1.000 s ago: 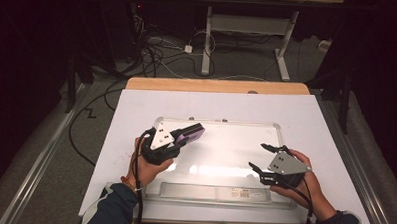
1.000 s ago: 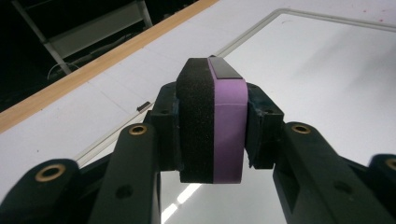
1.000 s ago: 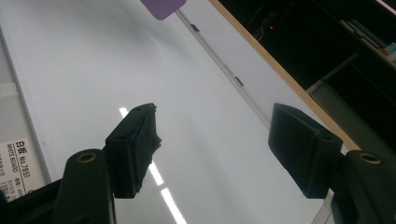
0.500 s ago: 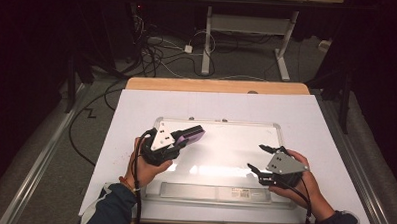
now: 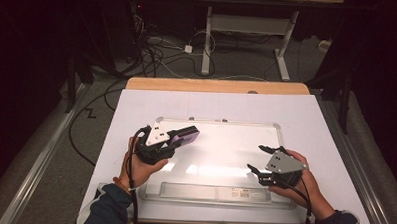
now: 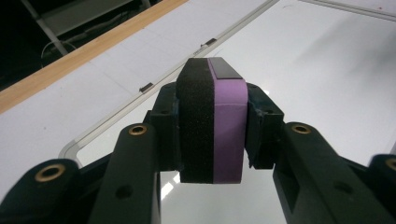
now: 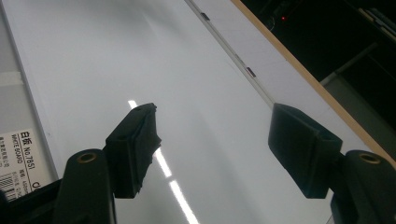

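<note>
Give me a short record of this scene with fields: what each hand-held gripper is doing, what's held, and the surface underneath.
left hand-held gripper: shut on the eraser, above the board's left part
held item: eraser, black felt side and purple side, clamped between the jaws
right hand-held gripper: open, nothing between its jaws, over the board's right part
surface: whiteboard, lying flat on a white sheet
board face: no marks visible

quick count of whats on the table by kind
whiteboard: 1
purple and black eraser, clamped in the left gripper: 1
white sheet under the board: 1
grippers, counting the right gripper, jaws apart and holding nothing: 2
total: 5
</note>
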`<state>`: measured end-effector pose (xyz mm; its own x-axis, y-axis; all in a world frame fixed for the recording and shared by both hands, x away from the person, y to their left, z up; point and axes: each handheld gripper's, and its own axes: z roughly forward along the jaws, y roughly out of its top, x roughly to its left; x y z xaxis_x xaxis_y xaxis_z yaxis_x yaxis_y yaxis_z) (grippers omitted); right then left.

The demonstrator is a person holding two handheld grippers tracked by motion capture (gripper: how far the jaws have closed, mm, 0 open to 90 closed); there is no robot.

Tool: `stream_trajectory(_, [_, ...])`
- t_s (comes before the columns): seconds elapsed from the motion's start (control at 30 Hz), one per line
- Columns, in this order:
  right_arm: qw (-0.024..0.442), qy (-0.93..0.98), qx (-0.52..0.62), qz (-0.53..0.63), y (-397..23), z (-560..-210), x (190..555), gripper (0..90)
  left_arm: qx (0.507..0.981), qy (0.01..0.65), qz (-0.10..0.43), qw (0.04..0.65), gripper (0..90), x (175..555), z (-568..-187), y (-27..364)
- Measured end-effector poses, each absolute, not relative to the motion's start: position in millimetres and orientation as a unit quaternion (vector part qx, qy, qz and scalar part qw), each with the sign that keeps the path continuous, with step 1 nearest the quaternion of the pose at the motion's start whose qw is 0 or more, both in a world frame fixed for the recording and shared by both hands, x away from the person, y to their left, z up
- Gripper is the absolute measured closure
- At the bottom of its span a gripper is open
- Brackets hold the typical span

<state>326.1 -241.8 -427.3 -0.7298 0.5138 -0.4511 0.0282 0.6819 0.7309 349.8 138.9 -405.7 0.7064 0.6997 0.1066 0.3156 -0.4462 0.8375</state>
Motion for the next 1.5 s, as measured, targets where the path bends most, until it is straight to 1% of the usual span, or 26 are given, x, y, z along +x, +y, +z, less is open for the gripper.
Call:
stream_trajectory(0.43, [0.326,0.857,0.165,0.363,-242,-428,330,33.3,0.829,0.333,0.192,0.406,61.2,350,-398,148])
stream_trajectory(0.7, [0.322,0.857,0.162,0.367,-239,-427,332,33.4,0.845,0.322,0.182,0.388,61.2,347,-397,148])
stream_trajectory(0.83, [0.317,0.86,0.161,0.366,-237,-428,333,33.4,0.855,0.322,0.165,0.372,61.2,344,-392,148])
stream_trajectory(0.93, [0.312,0.86,0.162,0.369,-236,-427,334,33.4,0.862,0.331,0.141,0.356,61.2,343,-388,148])
stream_trajectory(1.1, [0.304,0.865,0.16,0.365,-236,-428,334,33.4,0.873,0.358,0.095,0.317,61.1,349,-383,148])
stream_trajectory(1.13, [0.303,0.865,0.16,0.366,-236,-428,334,33.4,0.876,0.362,0.079,0.309,61.0,352,-381,147])
stream_trajectory(1.2, [0.298,0.865,0.162,0.369,-236,-427,335,33.4,0.877,0.368,0.068,0.3,61.0,356,-378,147])
stream_trajectory(1.3, [0.294,0.865,0.168,0.371,-237,-425,337,33.5,0.891,0.36,0.035,0.274,61.0,363,-374,142])
stream_trajectory(1.37, [0.289,0.866,0.17,0.371,-238,-425,338,33.5,0.898,0.358,0.034,0.255,61.0,369,-373,137])
stream_trajectory(1.5, [0.284,0.87,0.17,0.364,-237,-427,339,33.6,0.9,0.354,0.037,0.25,60.7,377,-372,128])
